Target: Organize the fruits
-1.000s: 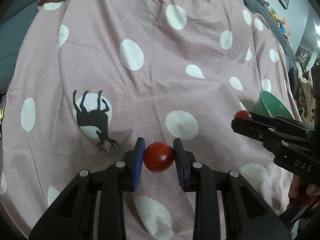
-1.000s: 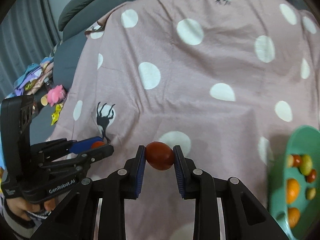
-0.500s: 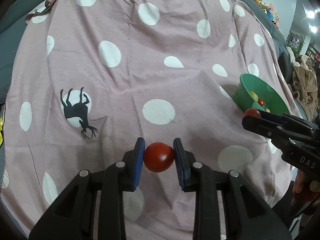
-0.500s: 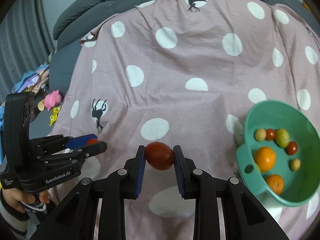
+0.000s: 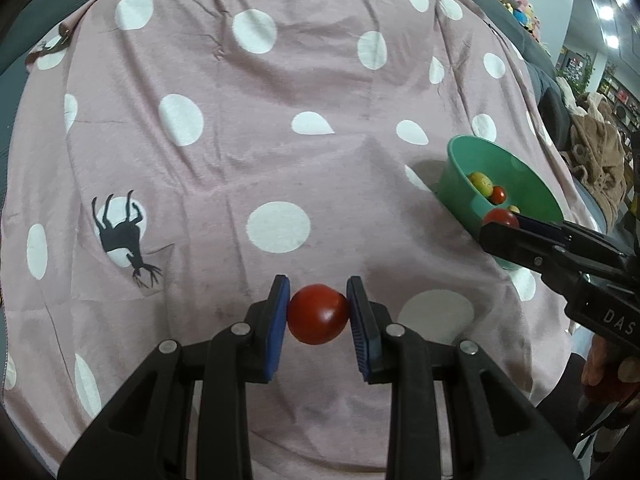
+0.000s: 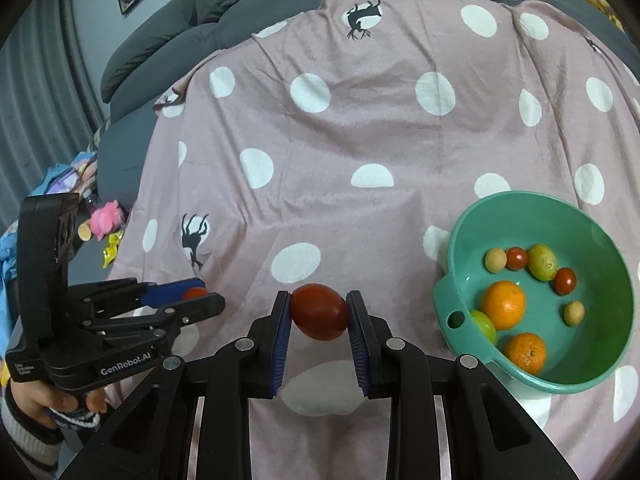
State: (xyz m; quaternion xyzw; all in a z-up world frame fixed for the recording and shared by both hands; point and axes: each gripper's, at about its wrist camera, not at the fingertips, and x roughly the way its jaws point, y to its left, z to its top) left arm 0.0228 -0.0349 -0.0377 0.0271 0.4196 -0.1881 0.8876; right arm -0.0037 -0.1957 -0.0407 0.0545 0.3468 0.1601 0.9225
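Left gripper point(image 5: 318, 314) pinches a round red tomato point(image 5: 318, 314) between its blue pads, held above the pink dotted blanket point(image 5: 280, 168). Right gripper point(image 6: 319, 317) likewise squeezes a second tomato point(image 6: 319, 317), more egg-shaped, also off the cloth. From the right wrist camera, the green bowl point(image 6: 452, 264) sits on the blanket at about 3 o'clock, near the right gripper, holding two oranges point(image 6: 503, 304), small tomatoes point(image 6: 565, 281) and yellow-green fruits point(image 6: 542, 262). Farther out, black deer print point(image 6: 195, 240) at 10 o'clock, grey cushions point(image 6: 152, 36) beyond the blanket edge.
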